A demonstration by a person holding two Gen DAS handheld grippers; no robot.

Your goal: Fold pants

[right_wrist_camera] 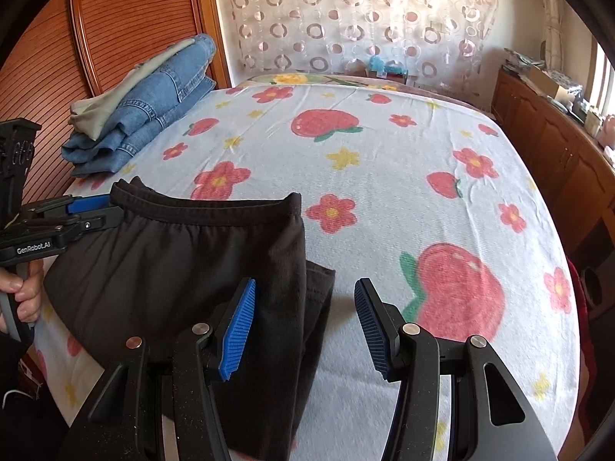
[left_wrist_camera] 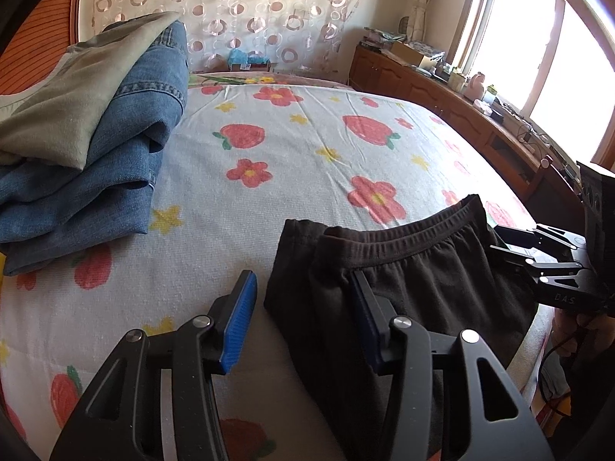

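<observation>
The left gripper (left_wrist_camera: pixel 303 322) hangs over the near edge of the bed with its jaws spread. One blue pad (left_wrist_camera: pixel 240 326) sits above bare sheet just left of the black pants (left_wrist_camera: pixel 415 292), and the other finger lies over the dark cloth. Nothing is pinched between them. The right gripper (right_wrist_camera: pixel 307 330) is spread as well. Its left pad (right_wrist_camera: pixel 238 330) sits over the folded edge of the pants (right_wrist_camera: pixel 173 269), its right pad over the sheet, and the pads press on nothing.

The bed fills most of the room, covered by a white sheet (left_wrist_camera: pixel 292 176) printed with red strawberries, red flowers and yellow stars. The pants lie folded at the near edge of it, between the two grippers, the elastic waistband (left_wrist_camera: pixel 403 234) turned toward the far side and a second layer of cloth sticking out beneath on the right in the right wrist view. From the right wrist view the left gripper (right_wrist_camera: pixel 96 211) reaches in from the left beside the waistband corner, and a hand (right_wrist_camera: pixel 23 288) grips its handle.

Well apart from the pants, at the far left of the bed, folded blue jeans (left_wrist_camera: pixel 96 176) are stacked against a wooden louvred panel (right_wrist_camera: pixel 127 27), with a pale grey-green garment (left_wrist_camera: pixel 73 103) on top. A sheer curtain (left_wrist_camera: pixel 238 11) with ring patterns hangs at the far end. A wooden cabinet (left_wrist_camera: pixel 442 96) cluttered with small items runs along the right wall under a bright window (left_wrist_camera: pixel 538 50).
</observation>
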